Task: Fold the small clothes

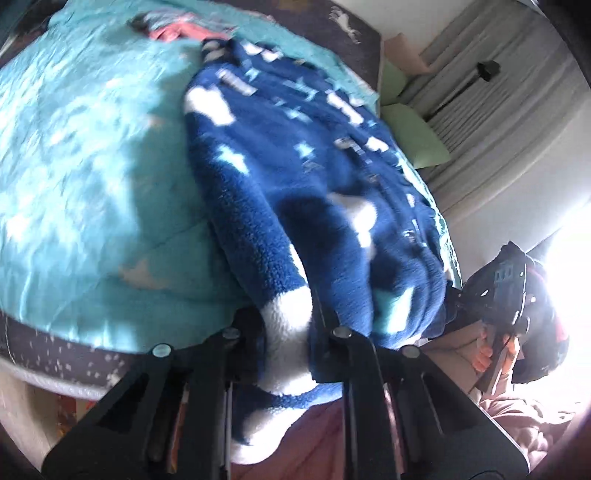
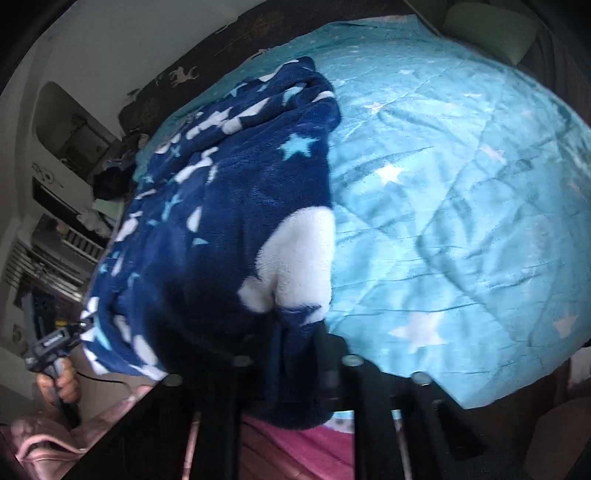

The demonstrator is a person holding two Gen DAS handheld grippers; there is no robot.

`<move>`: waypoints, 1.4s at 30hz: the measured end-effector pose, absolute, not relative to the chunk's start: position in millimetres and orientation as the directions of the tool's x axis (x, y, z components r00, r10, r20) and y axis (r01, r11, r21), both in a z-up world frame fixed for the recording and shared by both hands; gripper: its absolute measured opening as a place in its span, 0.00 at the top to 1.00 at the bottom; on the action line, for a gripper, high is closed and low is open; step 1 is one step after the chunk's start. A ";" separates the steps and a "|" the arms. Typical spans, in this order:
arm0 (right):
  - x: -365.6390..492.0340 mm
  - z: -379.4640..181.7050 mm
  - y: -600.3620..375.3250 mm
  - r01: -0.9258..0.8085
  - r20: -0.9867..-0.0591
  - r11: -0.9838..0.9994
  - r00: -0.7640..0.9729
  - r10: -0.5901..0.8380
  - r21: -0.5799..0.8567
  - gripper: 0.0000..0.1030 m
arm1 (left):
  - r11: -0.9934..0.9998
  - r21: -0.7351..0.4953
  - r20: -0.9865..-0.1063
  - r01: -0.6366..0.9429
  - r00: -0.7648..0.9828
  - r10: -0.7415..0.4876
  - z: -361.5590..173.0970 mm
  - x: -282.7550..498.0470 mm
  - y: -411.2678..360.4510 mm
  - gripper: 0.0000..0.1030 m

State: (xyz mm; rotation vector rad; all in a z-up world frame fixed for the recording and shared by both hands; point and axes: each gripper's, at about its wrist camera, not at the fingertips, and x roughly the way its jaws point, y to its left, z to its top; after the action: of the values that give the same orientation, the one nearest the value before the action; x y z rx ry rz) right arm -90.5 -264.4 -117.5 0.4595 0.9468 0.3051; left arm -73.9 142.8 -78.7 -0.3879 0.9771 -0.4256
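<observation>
In the left wrist view, the nearest thing is the left gripper [image 1: 286, 325], its black fingers [image 1: 325, 314] clamped tight on the near hem of a dark blue fleece garment [image 1: 295, 177] patterned with white and pale blue shapes. The white patch of the hem bulges between the fingers and hangs below them. From the gripper the garment stretches away across a turquoise quilt [image 1: 85, 155] with pale stars, which covers the bed. Beyond the garment's far end lies a small pink and grey piece of clothing [image 1: 173, 29] on the quilt. To the right of the garment, off the quilt's edge, sit green pillows [image 1: 413, 136] below grey curtains [image 1: 498, 110]. Low on the right of the garment, a hand [image 1: 487, 354] grips the other black tool.

In the right wrist view, the right gripper [image 2: 295, 343] is nearest, its dark fingers [image 2: 332, 354] closed on the garment's [image 2: 207, 206] near edge, just below a large white patch. The garment lies along the left part of the quilt [image 2: 461, 206], bunched at its far end. Left of the garment, a hand [image 2: 64, 380] holds the left tool above a pink sleeve [image 2: 40, 443]. Under the garment's hanging edge shows pink cloth [image 2: 295, 450].
</observation>
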 end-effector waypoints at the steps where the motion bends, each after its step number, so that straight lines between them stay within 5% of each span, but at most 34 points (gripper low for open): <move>1: -91.4 -109.1 -263.5 -0.069 -0.693 0.866 0.570 0.441 0.495 0.89 | 0.851 -0.491 -0.697 0.188 0.502 -0.513 -71.4 -73.8 139.5 0.83; 10: -78.4 -43.3 -275.6 -0.152 -0.534 0.788 0.658 0.532 0.597 0.90 | 0.813 -0.500 -0.546 0.298 0.620 -0.563 14.8 -52.0 134.8 0.83; 20: -20.6 25.5 -273.3 -0.272 -0.431 0.750 0.681 0.593 0.603 0.93 | 0.793 -0.519 -0.522 0.320 0.616 -0.590 53.7 19.8 128.5 0.83; 25: 21.6 28.2 -264.0 -0.240 -0.503 0.793 0.662 0.556 0.560 0.91 | 0.805 -0.518 -0.564 0.288 0.593 -0.575 53.0 76.6 115.7 0.83; 28: 23.4 -3.6 -260.7 -0.198 -0.635 0.847 0.584 0.506 0.493 0.89 | 0.798 -0.543 -0.587 0.260 0.562 -0.583 35.9 94.3 114.0 0.83; 34: -28.0 -94.6 -293.4 -0.022 -0.745 0.840 0.449 0.493 0.542 0.68 | 0.799 -0.552 -0.619 0.239 0.525 -0.585 13.2 108.0 113.3 0.83; 42: -77.0 -142.7 -289.9 -0.037 -0.566 0.609 0.329 0.756 0.792 0.32 | 0.804 -0.541 -0.637 0.249 0.503 -0.584 4.0 114.5 104.8 0.83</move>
State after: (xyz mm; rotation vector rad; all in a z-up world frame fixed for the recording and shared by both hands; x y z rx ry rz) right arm -77.0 -289.9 -142.7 0.7700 1.1261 0.5921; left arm 114.5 104.8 4.0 -0.4083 0.9144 -0.5201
